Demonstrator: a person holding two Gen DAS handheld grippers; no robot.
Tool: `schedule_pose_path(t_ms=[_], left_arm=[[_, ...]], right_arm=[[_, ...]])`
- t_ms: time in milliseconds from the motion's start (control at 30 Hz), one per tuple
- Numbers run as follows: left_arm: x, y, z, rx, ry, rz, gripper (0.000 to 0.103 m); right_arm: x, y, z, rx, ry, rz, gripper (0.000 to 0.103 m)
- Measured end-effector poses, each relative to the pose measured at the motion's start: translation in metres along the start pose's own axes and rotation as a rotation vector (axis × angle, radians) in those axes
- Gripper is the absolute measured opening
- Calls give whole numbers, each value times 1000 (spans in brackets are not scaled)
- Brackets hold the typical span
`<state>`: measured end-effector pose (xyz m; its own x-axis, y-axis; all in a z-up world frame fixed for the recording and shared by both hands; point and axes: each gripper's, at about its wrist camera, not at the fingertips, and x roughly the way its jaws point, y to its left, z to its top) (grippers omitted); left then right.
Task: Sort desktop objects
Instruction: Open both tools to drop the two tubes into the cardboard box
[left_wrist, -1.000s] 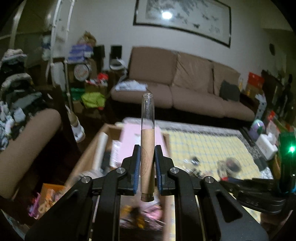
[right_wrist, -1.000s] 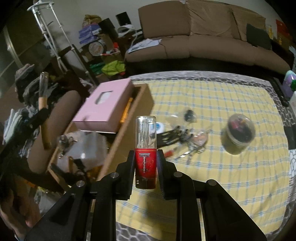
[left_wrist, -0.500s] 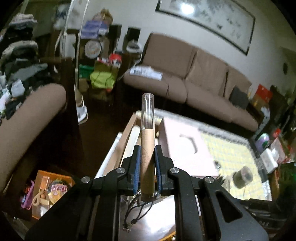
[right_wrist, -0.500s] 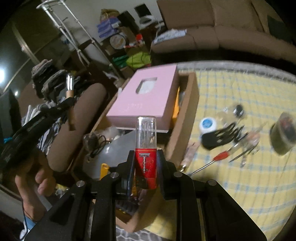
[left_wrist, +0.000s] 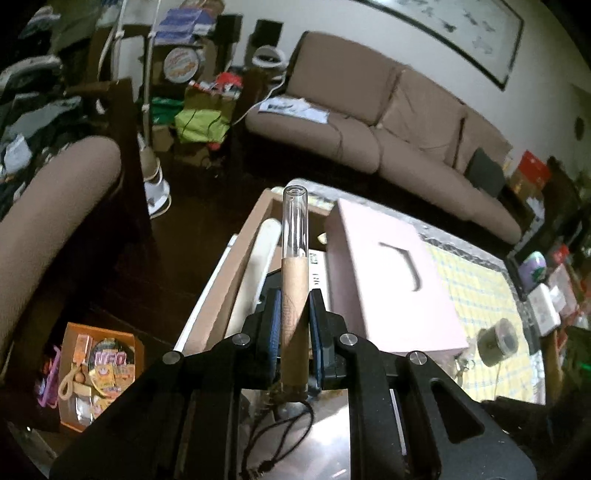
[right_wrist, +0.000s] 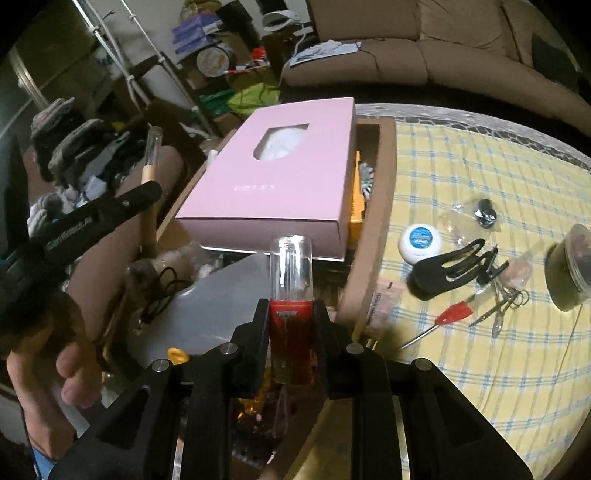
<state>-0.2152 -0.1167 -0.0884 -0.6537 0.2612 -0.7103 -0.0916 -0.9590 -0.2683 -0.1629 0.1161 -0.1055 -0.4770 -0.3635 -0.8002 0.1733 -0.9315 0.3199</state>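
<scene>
My left gripper (left_wrist: 294, 314) is shut on a clear glass tube with a tan paper sleeve (left_wrist: 294, 288), held upright over the open cardboard box (left_wrist: 236, 269). The same tube (right_wrist: 150, 162) shows at the left of the right wrist view, above the box's left side. My right gripper (right_wrist: 291, 328) is shut on a small clear bottle with a red label (right_wrist: 290, 295), hanging over the near part of the cardboard box (right_wrist: 373, 236). A pink tissue box (right_wrist: 280, 181) lies across the box's far half.
On the yellow checked tablecloth (right_wrist: 480, 177) lie a white round tin (right_wrist: 419, 238), a black hair claw (right_wrist: 448, 267), a red-handled tool (right_wrist: 452, 314), small scissors (right_wrist: 502, 304) and a dark jar (right_wrist: 570, 269). A brown sofa (left_wrist: 369, 125) stands behind; a snack carton (left_wrist: 96, 365) sits on the floor.
Both grippers have moved left from over the tablecloth to over the cardboard box and have sunk. Each keeps the same hold on its item.
</scene>
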Motion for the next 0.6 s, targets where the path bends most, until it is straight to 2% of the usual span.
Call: schedule_pose_path(t_ms=[200, 267, 400, 433, 600], left_arm=[[17, 0, -5, -22, 63, -26, 15], [20, -3, -6, -7, 67, 3, 15], [14, -3, -7, -15, 60, 26, 15], [8, -4, -6, -27, 54, 22, 17], [-29, -10, 0, -87, 25, -16, 45]], right_arm=[[-5, -7, 1, 29, -2, 13, 27], [-13, -12, 1, 74, -20, 70, 27], [-33, -17, 6, 98, -57, 98, 30], [-40, -19, 8, 106, -69, 105, 32], [-79, -39, 9, 172, -117, 123, 44]])
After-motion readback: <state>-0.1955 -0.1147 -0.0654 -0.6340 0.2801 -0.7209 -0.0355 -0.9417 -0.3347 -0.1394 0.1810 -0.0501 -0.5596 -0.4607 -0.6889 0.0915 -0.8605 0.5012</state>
